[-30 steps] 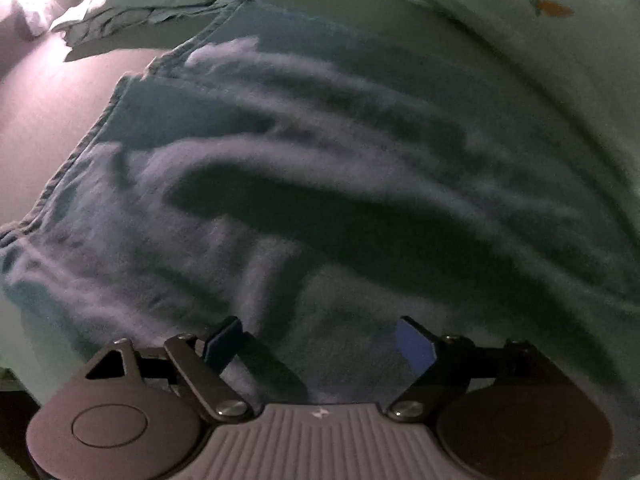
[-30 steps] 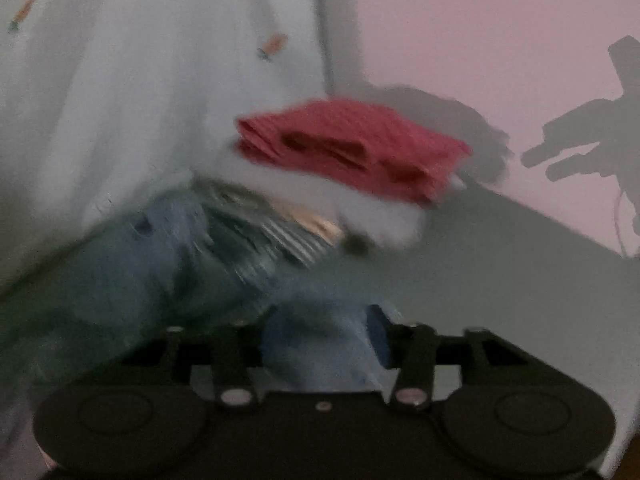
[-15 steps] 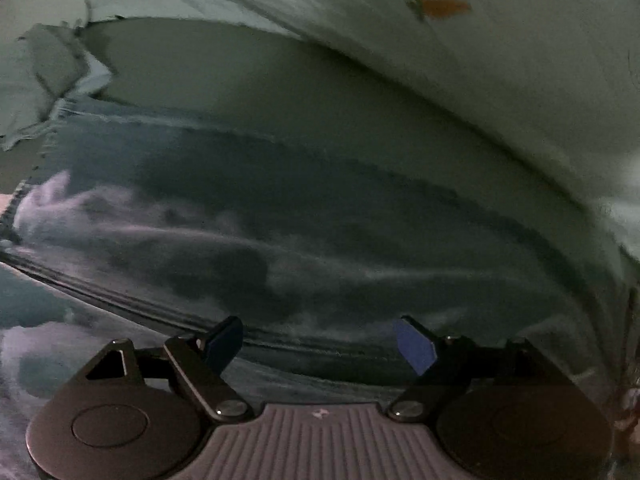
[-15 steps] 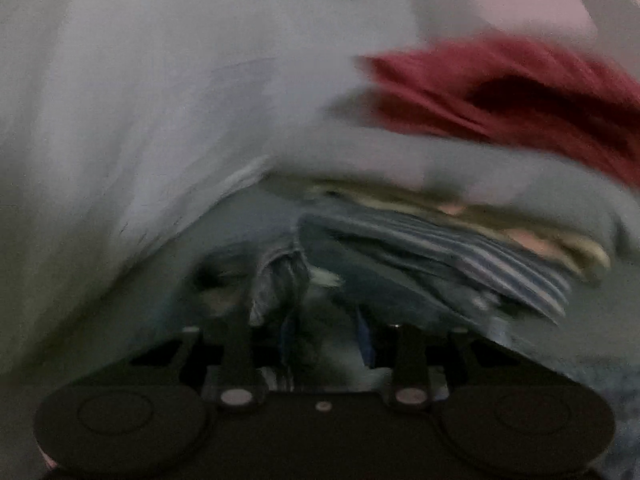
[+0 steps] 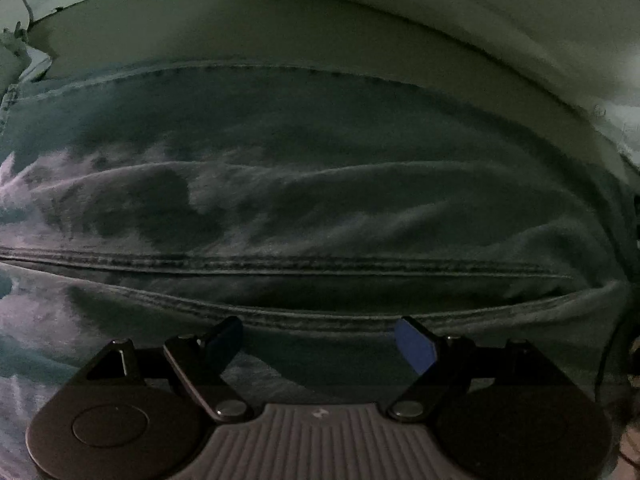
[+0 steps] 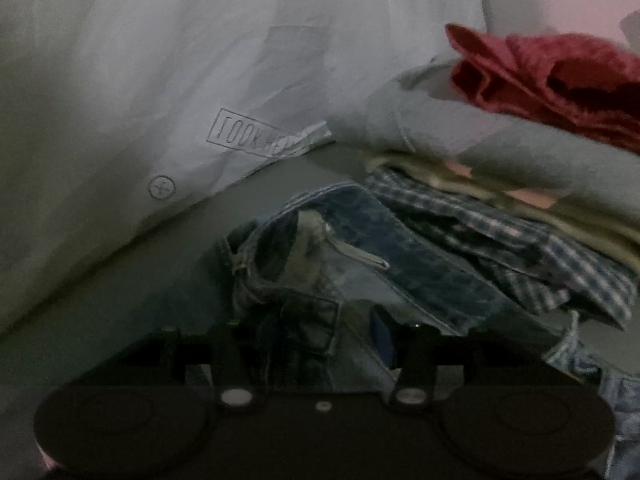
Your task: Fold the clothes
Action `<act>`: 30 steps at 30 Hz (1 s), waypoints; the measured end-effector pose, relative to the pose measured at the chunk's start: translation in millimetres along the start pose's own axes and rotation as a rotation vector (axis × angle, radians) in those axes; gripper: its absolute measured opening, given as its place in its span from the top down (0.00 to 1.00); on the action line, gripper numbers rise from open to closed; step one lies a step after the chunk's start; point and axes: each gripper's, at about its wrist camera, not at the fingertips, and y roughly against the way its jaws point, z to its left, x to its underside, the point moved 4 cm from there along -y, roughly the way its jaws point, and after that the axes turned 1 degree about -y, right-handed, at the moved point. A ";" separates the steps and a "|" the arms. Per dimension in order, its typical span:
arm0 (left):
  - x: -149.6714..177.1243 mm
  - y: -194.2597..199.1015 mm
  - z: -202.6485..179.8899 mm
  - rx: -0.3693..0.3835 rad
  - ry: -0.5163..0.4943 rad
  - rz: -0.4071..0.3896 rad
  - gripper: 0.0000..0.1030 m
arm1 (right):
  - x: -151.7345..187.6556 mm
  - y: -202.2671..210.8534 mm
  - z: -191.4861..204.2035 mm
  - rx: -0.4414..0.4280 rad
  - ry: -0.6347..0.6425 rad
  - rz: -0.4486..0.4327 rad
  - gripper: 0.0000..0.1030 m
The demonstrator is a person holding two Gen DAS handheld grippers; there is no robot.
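Note:
A pair of blue jeans (image 5: 312,200) fills the left wrist view, lying flat with a stitched seam running across. My left gripper (image 5: 320,342) is open and empty just above the denim near the seam. In the right wrist view my right gripper (image 6: 316,336) is shut on a bunched part of the jeans (image 6: 304,264) at the waistband, close to a stack of folded clothes (image 6: 500,184).
The stack holds a red cloth (image 6: 552,76) on top, a grey garment (image 6: 460,136), and a blue checked one (image 6: 520,240). A white printed sheet (image 6: 200,80) hangs behind, also in the left wrist view (image 5: 440,12). The grey surface (image 5: 240,36) lies beyond the jeans.
The left gripper moved forward over the jeans toward the far edge and white sheet. The right gripper, still holding denim, moved closer to the folded stack.

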 end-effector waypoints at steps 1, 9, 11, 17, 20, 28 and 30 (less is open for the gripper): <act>0.2 0.8 0.5 0.001 0.004 -0.002 0.18 | -0.3 -1.1 0.4 -0.015 0.005 0.002 0.50; 1.6 6.8 4.9 0.010 0.040 -0.020 0.18 | 1.3 8.7 15.6 -0.027 0.124 -0.018 0.90; 2.0 8.4 6.0 0.013 0.048 -0.024 0.18 | -2.1 23.9 19.2 0.056 0.172 -0.074 0.92; 3.0 12.9 16.7 0.009 0.098 -0.048 0.18 | -1.9 71.1 -0.4 0.383 0.343 -0.210 1.00; 0.4 12.0 21.1 0.004 0.113 -0.059 0.18 | 11.0 58.0 -25.5 0.472 0.360 -0.099 1.00; 1.8 33.6 43.9 -0.017 0.163 -0.140 0.18 | 24.0 78.2 15.4 0.251 0.338 -0.094 0.61; 5.5 43.8 56.6 -0.030 0.180 -0.168 0.18 | 43.5 68.1 30.3 0.203 0.365 0.004 0.53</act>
